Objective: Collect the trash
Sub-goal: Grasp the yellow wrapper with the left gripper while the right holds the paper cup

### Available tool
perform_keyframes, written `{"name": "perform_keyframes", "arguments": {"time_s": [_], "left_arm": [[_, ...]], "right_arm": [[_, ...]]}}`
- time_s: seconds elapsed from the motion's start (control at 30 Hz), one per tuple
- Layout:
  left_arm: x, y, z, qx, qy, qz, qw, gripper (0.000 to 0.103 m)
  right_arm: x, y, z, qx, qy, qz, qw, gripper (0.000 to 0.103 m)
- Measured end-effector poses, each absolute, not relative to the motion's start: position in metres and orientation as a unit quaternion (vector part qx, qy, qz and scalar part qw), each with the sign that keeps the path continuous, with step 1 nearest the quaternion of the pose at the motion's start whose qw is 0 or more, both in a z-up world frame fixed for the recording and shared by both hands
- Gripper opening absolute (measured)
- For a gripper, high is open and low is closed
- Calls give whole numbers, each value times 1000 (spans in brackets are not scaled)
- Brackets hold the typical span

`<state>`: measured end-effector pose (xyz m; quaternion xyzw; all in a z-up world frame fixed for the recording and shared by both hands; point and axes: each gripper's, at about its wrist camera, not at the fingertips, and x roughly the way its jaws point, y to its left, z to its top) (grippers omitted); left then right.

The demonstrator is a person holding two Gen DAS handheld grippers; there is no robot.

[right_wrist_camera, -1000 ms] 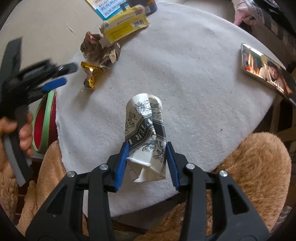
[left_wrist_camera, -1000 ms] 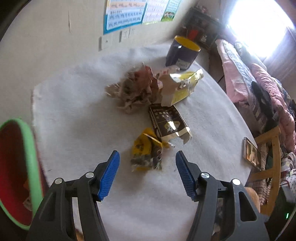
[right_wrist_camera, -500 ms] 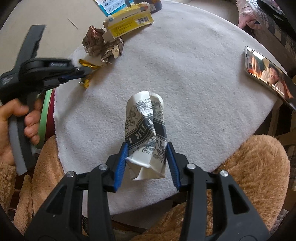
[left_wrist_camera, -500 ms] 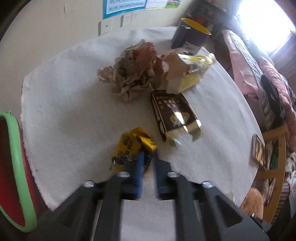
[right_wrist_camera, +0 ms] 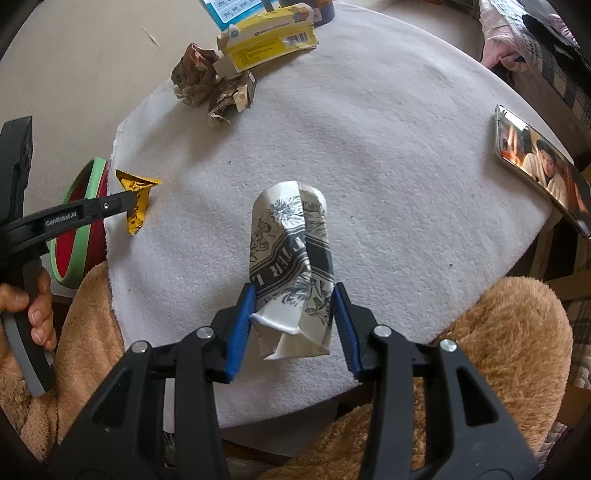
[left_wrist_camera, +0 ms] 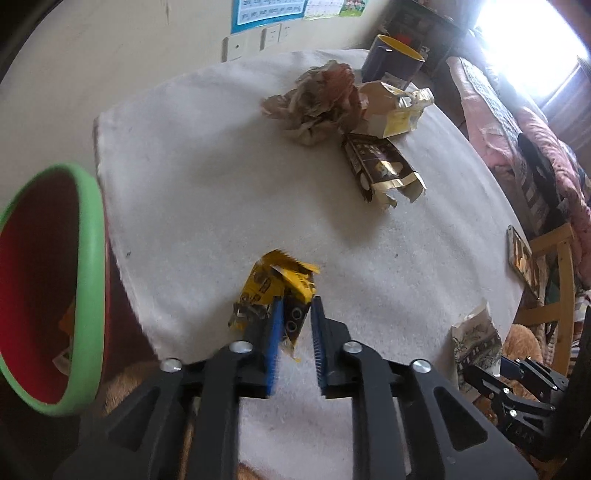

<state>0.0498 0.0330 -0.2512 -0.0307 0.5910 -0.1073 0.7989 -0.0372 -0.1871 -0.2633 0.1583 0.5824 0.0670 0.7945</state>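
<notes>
two pieces of trash in hand, three left on the table.

left gripper [left_wrist_camera: 295,328] pinched narrow on one yellow wrapper [left_wrist_camera: 275,291], raised near the table [left_wrist_camera: 207,192] edge beside the one green-rimmed bin [left_wrist_camera: 90,266]; right gripper [right_wrist_camera: 293,325] clamped on one crushed paper cup [right_wrist_camera: 291,254]. both likely light, thin, easily crumpled, best taken mid-body. far side: one brown paper wad [left_wrist_camera: 314,103], one yellow box [left_wrist_camera: 395,110], one dark carton [left_wrist_camera: 380,170].

A phone [right_wrist_camera: 539,166] lies at the worktop [right_wrist_camera: 388,122] edge, far right of the jaws. A yellow-lined mug [left_wrist_camera: 393,59] stands far ahead; posters [left_wrist_camera: 269,11] hang beyond.
</notes>
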Motion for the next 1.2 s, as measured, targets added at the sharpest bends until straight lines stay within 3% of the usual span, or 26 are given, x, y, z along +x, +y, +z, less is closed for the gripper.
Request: {"name": "perform_keyframes", "arguments": {"time_s": [0.1,0.47,0.6,1.2], "left_arm": [[46,42,-249,-48,584,-103,804,40],[51,45,-253,-57,589,-98,800,49],[58,31,-255,-22,586,-112,802,58],[78,19,-274,38,603,-101,791,54]], "right_arm": [[-37,-187,-264,158,582,67,795,43],[-35,-188,-269,167,587,66,789,46],[-35,-188,-268,167,586,64,790,47],[-38,-190,-267,166,585,56,792,52]]}}
